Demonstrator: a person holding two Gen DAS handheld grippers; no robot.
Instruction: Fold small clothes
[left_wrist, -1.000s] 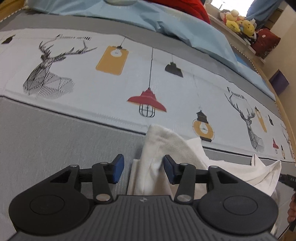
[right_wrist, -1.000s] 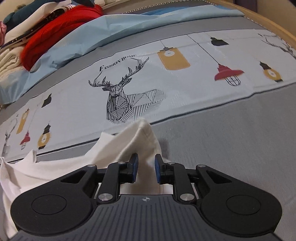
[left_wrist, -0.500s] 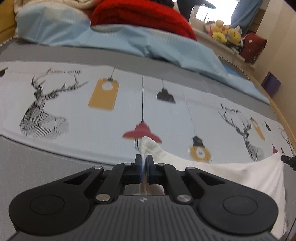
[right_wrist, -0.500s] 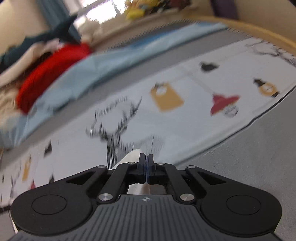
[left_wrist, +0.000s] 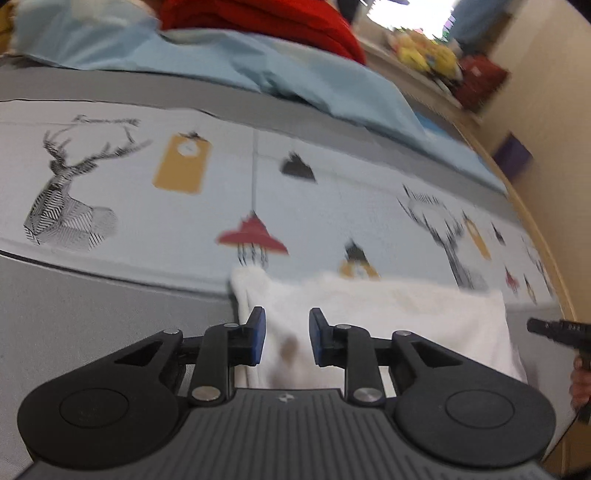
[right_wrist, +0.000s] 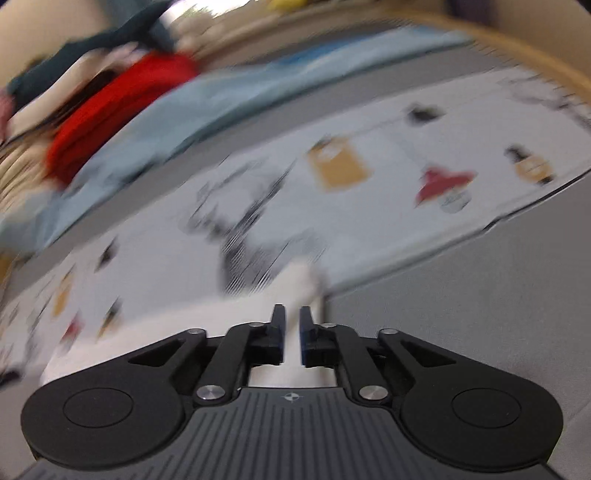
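Now both grippers had just let go: left gripper (left_wrist: 283, 338) & right gripper (right_wrist: 291, 334) jaws parted, white garment (left_wrist: 388, 317) lying folded on the printed bedsheet (left_wrist: 332, 192), corners freed to settle flat.

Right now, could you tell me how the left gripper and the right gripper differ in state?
The left gripper stands wider apart than the right gripper, which shows only a narrow gap. The left view is fairly sharp; the right is motion-blurred. Both have just been opening, with the white garment between the fingers but not pinched.
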